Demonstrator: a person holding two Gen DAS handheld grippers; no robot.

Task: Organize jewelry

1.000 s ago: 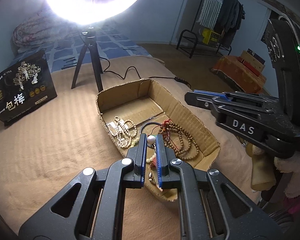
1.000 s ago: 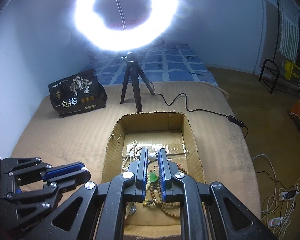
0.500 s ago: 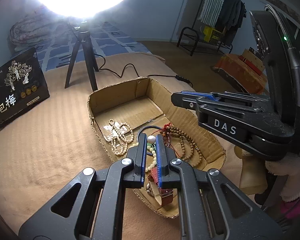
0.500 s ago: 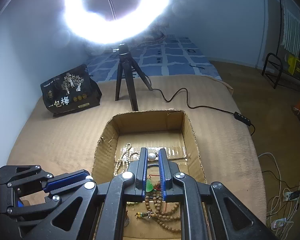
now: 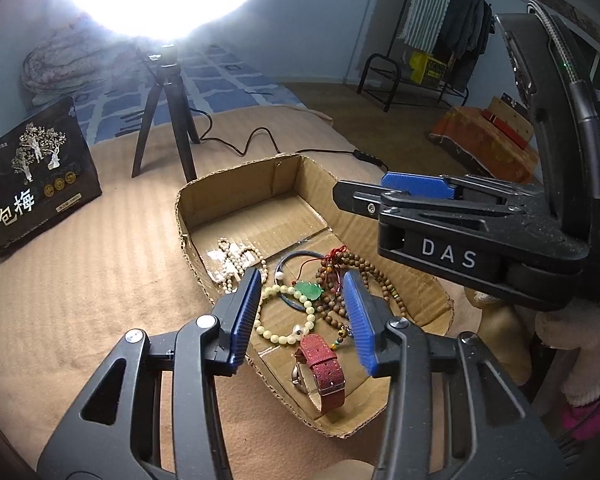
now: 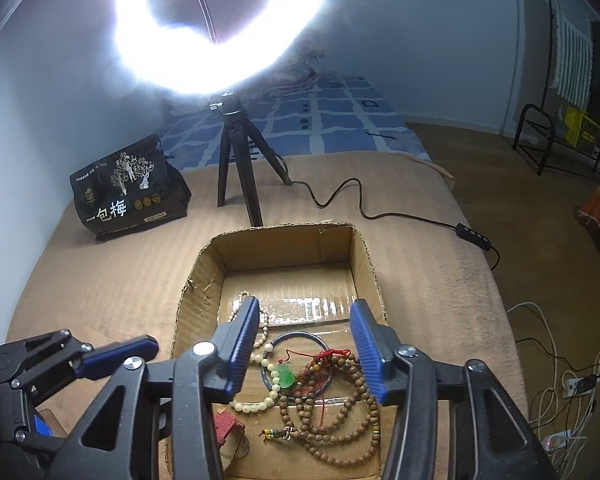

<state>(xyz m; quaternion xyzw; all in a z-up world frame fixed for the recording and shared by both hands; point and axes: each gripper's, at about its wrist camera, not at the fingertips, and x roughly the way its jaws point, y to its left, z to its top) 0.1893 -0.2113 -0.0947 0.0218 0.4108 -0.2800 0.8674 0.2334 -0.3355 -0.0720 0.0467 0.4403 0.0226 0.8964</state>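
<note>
A shallow cardboard box (image 5: 236,200) (image 6: 198,280) on the tan bed holds jewelry: a white pearl strand (image 5: 236,258), a pale bead bracelet (image 5: 284,334) (image 6: 256,402), a dark blue bangle (image 5: 288,260) (image 6: 300,338), a green pendant (image 5: 308,290) (image 6: 287,376), brown wooden beads (image 5: 355,268) (image 6: 339,412) and a red-strap watch (image 5: 323,368). My left gripper (image 5: 305,312) is open and empty above the bracelet and pendant. My right gripper (image 6: 305,344) is open and empty above the bangle; it also shows in the left wrist view (image 5: 415,186).
A ring light on a black tripod (image 5: 164,120) (image 6: 236,152) stands behind the box, its cable (image 6: 379,212) trailing right. A black printed bag (image 5: 32,176) (image 6: 128,192) stands at far left. A clothes rack (image 5: 439,32) is at far right.
Both grippers were shut together on a bead of the pale bracelet; both have opened and the bracelet now lies in the box.
</note>
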